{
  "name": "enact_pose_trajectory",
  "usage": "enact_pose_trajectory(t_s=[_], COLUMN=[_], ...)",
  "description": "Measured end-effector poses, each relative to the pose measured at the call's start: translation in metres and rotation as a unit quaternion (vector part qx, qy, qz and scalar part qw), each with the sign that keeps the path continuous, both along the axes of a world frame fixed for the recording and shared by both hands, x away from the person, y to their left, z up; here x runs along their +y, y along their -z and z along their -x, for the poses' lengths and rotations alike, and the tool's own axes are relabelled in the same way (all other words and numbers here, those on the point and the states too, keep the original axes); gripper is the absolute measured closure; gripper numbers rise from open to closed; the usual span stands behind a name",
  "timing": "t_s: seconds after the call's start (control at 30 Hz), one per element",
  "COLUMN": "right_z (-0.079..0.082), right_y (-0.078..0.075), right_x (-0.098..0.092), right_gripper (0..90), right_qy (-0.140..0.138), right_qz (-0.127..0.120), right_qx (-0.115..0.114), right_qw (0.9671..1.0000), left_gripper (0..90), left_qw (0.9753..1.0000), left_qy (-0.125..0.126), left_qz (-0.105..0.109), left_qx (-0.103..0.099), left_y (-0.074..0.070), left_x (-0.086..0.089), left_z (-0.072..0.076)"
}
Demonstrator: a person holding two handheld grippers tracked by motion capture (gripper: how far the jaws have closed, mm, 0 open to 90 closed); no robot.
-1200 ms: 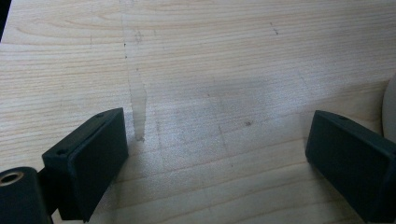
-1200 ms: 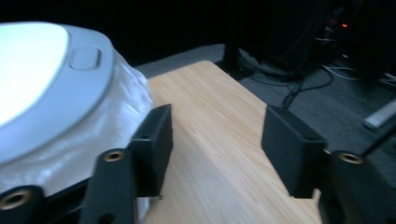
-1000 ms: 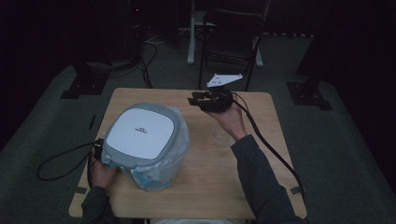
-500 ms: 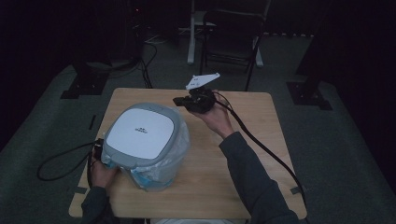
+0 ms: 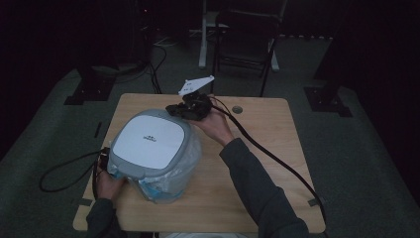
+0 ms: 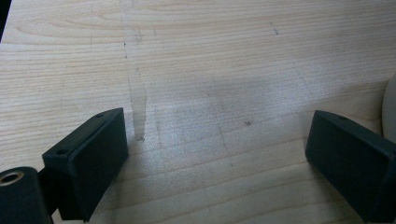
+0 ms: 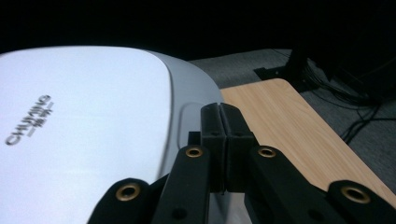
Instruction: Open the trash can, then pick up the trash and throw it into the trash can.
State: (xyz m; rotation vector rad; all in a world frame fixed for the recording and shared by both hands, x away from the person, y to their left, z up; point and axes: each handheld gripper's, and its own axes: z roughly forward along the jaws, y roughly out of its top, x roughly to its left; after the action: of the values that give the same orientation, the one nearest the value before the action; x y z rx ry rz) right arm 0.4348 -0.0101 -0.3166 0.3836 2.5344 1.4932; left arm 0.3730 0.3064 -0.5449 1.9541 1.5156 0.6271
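Observation:
A small bin with a white and grey lid and a plastic liner stands on the left half of the wooden table. My right gripper hovers at the lid's far right corner, jaws shut with nothing between them; in the right gripper view its tips sit just above the lid's grey rim. My left gripper lies low beside the bin's left side. Its jaws stand wide open over bare wood in the left gripper view, and a pale edge of the bin shows at the right.
A small round hole marks the table's far side. Cables trail off the table's left edge and right front. A dark chair and stand bases sit on the floor beyond the table.
My right gripper has moved left across the far side of the table and come down to the bin lid's far right corner. The left hand has stayed put.

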Motion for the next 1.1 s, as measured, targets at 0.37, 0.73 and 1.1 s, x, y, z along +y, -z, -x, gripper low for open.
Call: enact_pose_trajectory(t_s=[0.37, 0.73, 1.1], right_z=[-0.009, -0.006, -0.005], right_y=[0.001, 0.001, 0.007], right_x=[-0.001, -0.001, -0.033], right_gripper=[90.0, 78.2, 50.6], right_qy=[-0.026, -0.017, 0.035], right_qz=[-0.002, -0.005, -0.011], right_qx=[0.047, 0.044, 0.025], right_qw=[0.9986, 0.9989, 0.9990], left_gripper=[6.4, 6.5, 6.5], left_qw=[1.0000, 1.0000, 1.0000], left_qy=[0.000, 0.000, 0.000], left_qz=[0.000, 0.000, 0.000], left_qx=[0.000, 0.000, 0.000], left_y=[0.000, 0.000, 0.000], left_x=[0.000, 0.000, 0.000], left_z=[0.000, 0.000, 0.000])
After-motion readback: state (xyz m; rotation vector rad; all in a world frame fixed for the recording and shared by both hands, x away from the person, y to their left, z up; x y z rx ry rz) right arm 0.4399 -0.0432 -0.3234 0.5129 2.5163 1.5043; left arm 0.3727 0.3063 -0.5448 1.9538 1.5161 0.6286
